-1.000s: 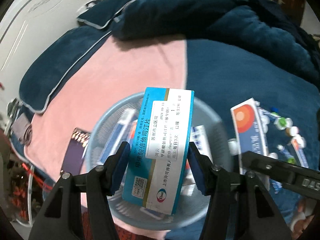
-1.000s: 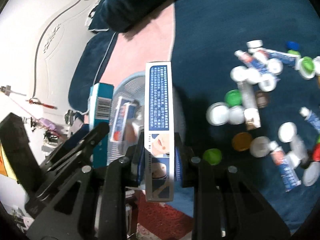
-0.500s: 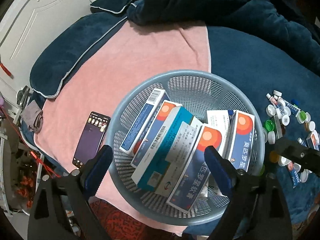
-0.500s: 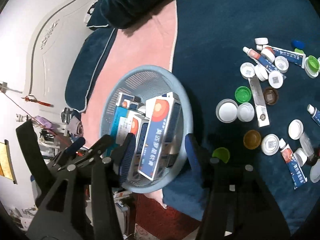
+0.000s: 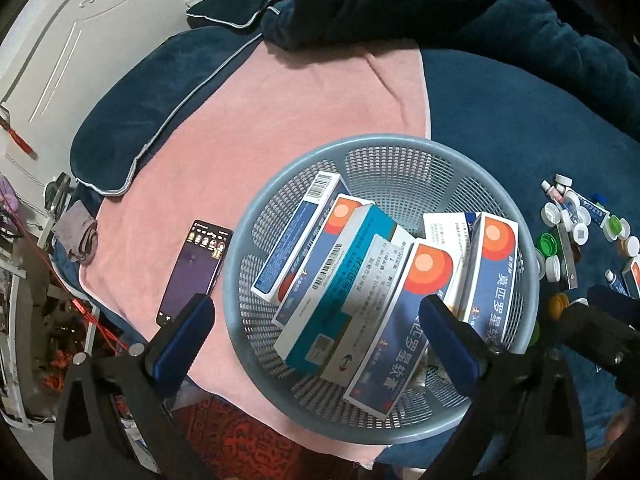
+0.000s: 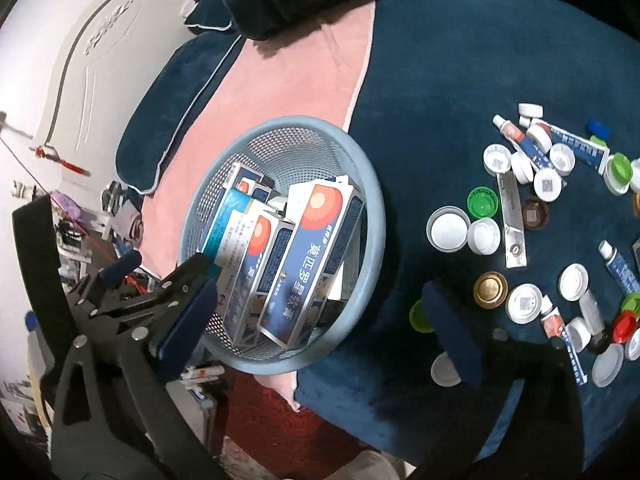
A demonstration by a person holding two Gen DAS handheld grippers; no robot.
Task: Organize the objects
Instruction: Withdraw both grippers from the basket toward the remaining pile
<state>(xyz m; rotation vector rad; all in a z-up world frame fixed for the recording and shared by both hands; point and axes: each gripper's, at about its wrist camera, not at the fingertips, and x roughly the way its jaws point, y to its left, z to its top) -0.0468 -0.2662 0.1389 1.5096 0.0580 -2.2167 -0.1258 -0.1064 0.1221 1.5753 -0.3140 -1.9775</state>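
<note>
A grey-blue mesh basket (image 5: pixel 384 152) stands on the bed and holds several medicine boxes. Among them are a teal box with a white label (image 5: pixel 340 280) and a blue box with an orange circle (image 5: pixel 492 272). The basket (image 6: pixel 360 176) and the blue box (image 6: pixel 312 256) also show in the right wrist view. My left gripper (image 5: pixel 316 336) is open and empty above the basket's near side. My right gripper (image 6: pixel 320 320) is open and empty above the basket's right rim.
Several loose bottle caps (image 6: pixel 448 228) and ointment tubes (image 6: pixel 516 140) lie scattered on the dark blue blanket (image 6: pixel 460 60) right of the basket. A phone (image 5: pixel 194 268) lies on the pink towel (image 5: pixel 280 100) left of the basket. Dark pillows (image 5: pixel 132 128) lie behind.
Both grippers have let go of their boxes: the teal box and the blue box now lie in the basket. Both grippers opened and pulled up and back.
</note>
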